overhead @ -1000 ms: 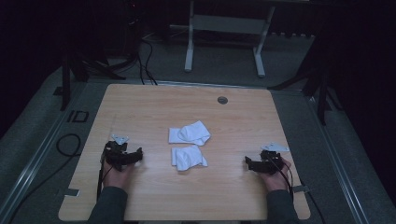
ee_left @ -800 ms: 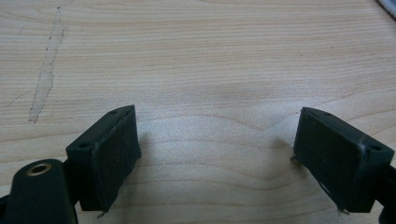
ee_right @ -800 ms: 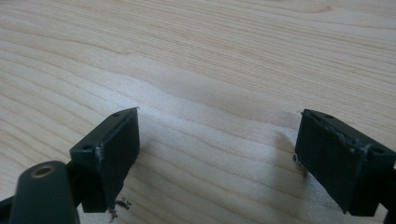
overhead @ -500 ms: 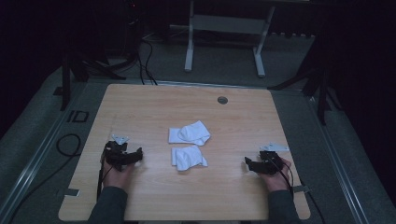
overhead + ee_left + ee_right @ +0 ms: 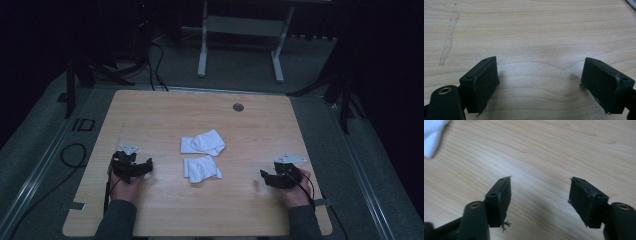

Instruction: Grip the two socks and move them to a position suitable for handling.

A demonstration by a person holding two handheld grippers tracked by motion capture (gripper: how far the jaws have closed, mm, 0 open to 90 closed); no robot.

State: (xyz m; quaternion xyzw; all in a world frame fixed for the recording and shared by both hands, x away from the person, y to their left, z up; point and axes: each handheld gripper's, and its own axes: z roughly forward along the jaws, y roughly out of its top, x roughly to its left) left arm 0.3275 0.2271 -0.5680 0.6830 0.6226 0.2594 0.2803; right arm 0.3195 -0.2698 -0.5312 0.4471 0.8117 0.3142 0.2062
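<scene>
Two white socks lie side by side near the table's middle: the far sock (image 5: 202, 143) and the near sock (image 5: 201, 169). My left gripper (image 5: 148, 166) rests at the table's left, jaws apart over bare wood (image 5: 537, 75), nothing between them. My right gripper (image 5: 263, 177) is at the table's right, lifted slightly, pointing toward the socks. Its jaws have just been closing, and they stand apart with nothing between them (image 5: 540, 192). A corner of a white sock (image 5: 434, 135) shows at the upper left of the right gripper view.
The wooden table (image 5: 150, 115) has a round grommet (image 5: 238, 107) near its far edge. A pale scratch mark (image 5: 449, 37) runs across the wood in the left gripper view. Metal stand legs (image 5: 202, 60) and cables (image 5: 75, 155) lie on the dark floor around the table.
My right gripper has risen a little and shifted slightly. The left gripper and both socks have stayed where they were.
</scene>
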